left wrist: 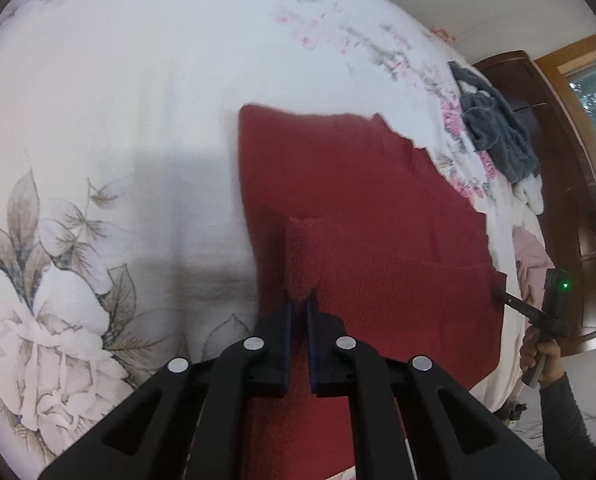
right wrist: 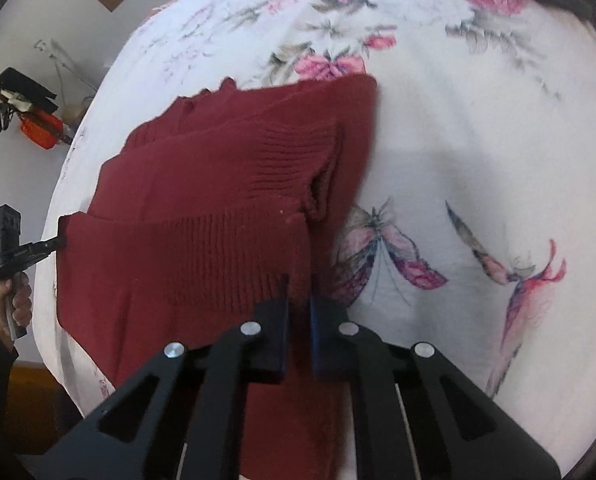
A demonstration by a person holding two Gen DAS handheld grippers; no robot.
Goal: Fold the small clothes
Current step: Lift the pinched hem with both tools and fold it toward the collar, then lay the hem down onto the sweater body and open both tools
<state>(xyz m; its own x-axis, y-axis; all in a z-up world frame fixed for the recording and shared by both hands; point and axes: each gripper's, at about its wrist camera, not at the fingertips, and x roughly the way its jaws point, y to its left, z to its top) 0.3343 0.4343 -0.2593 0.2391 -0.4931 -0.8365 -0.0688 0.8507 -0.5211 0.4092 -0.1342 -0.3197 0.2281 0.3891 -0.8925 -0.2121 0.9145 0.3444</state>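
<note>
Left wrist view: the left gripper [left wrist: 299, 300] is clamped on a ribbed edge of the red sweater [left wrist: 362, 208], a narrow band of knit running up from between its closed jaws.
Right wrist view: the right gripper [right wrist: 298, 300] is likewise closed on the sweater's ribbed hem, the knit pinched between the two black fingers.
Sweater colour: deep wine red, one plain shade all over.
Sweater texture: fine knit with clear vertical ribbing along the hem and at a cuff [right wrist: 298, 148] that lies across the body.
Sweater shape: partly folded, a sleeve laid over the front; the far edge in the right wrist view is wavy and uneven.
Sweater place: spread on the bed [left wrist: 138, 80], its near edge lifted off the cover by both grippers, one at each end of the hem.
Bed cover: white, printed with pale roses [left wrist: 58, 320] on one side, pink flowers and butterflies [right wrist: 382, 248] on the other.
Other clothes: a grey-blue heap [left wrist: 494, 128] lies on the bed well beyond the sweater, with a white piece under it.
Person: a hand [right wrist: 16, 300] in a dark sleeve holds the left gripper's handle; the other hand [left wrist: 538, 356] holds the right one.
Room: dark wooden furniture [left wrist: 570, 184] stands beside the bed.
</note>
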